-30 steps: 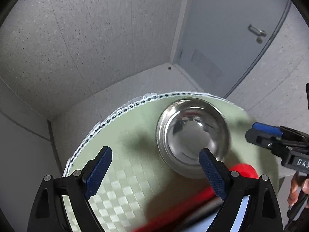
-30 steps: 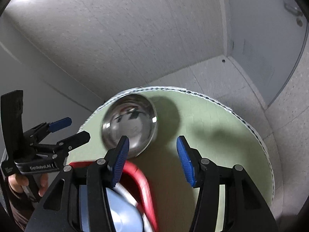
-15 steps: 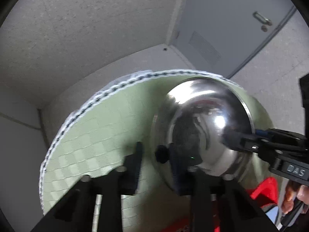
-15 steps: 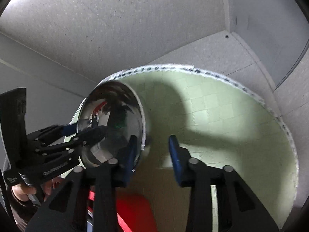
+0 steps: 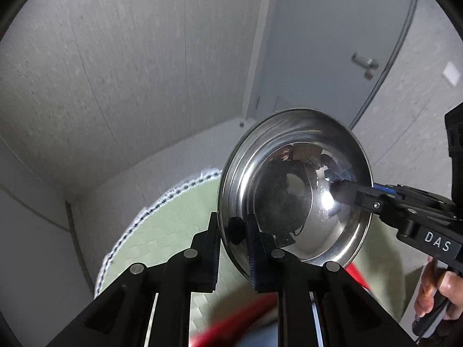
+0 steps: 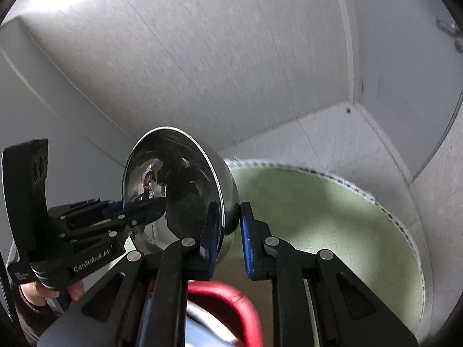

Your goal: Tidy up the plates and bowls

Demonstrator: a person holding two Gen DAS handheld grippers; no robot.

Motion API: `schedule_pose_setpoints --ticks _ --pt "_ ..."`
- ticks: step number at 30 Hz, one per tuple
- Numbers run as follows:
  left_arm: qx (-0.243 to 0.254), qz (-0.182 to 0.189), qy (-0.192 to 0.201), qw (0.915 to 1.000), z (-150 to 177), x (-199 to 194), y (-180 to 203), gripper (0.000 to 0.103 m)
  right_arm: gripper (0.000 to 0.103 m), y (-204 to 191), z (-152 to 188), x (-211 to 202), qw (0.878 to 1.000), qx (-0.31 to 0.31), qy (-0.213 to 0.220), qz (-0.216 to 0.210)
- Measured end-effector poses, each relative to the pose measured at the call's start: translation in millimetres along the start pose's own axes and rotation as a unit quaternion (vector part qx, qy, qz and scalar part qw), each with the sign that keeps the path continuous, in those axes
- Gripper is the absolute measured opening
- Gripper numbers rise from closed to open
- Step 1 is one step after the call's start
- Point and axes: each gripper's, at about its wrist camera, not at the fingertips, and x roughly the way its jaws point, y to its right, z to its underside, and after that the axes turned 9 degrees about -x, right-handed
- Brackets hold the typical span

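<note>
A shiny steel bowl point(image 5: 295, 185) is held up in the air, tilted on edge, above a round table with a pale green checked cloth point(image 5: 162, 228). My left gripper point(image 5: 231, 245) is shut on the bowl's near rim. My right gripper point(image 6: 227, 228) is shut on the opposite rim of the same bowl point(image 6: 173, 185). The right gripper also shows in the left wrist view point(image 5: 347, 192), reaching in from the right, and the left gripper shows in the right wrist view point(image 6: 136, 205), reaching in from the left.
A red-rimmed container point(image 6: 231, 303) with something pale blue-grey inside sits at the near edge of the table point(image 6: 332, 231), below the bowl; it also shows in the left wrist view point(image 5: 231, 326). Grey walls and a door point(image 5: 347, 57) stand behind the table.
The bowl stood flat on the cloth a second ago with both grippers open. Both grippers have shut on its rim and lifted it, tilting it on edge.
</note>
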Motion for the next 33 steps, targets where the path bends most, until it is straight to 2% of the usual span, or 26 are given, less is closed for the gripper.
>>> schedule_pose_setpoints --ticks 4,8,12,16,22,26,29,31,33 --pt "0.013 0.015 0.036 0.9991 36 -59 0 0.013 0.014 -39 16 -54 0.999 -0.013 0.033 0.003" --pt "0.025 0.026 0.049 0.9981 84 -107 -5 0.013 0.014 -74 44 -93 0.998 -0.021 0.05 0.012" --pt "0.036 0.041 0.056 0.9969 135 -149 -10 0.013 0.014 -111 84 -128 0.998 -0.021 0.061 0.026" --pt "0.041 0.051 0.049 0.9967 193 -185 -24 0.013 0.014 -139 136 -146 0.998 -0.023 0.049 0.044" --pt "0.054 0.065 0.02 0.9962 263 -202 -31 0.013 0.015 -158 209 -156 0.998 -0.005 0.022 0.06" --pt "0.066 0.061 -0.018 0.9957 307 -202 -25 0.013 0.015 -151 246 -145 0.997 0.017 -0.016 0.074" --pt "0.094 0.044 -0.036 0.9939 325 -190 -14 0.013 0.015 -147 265 -138 0.995 0.031 -0.037 0.087" --pt "0.094 0.055 -0.054 0.9926 333 -182 -12 0.013 0.015 -132 292 -140 0.994 0.045 -0.045 0.094" --pt "0.098 0.057 -0.069 0.9912 338 -177 -1 0.013 0.015 -127 294 -134 0.992 0.052 -0.054 0.104"
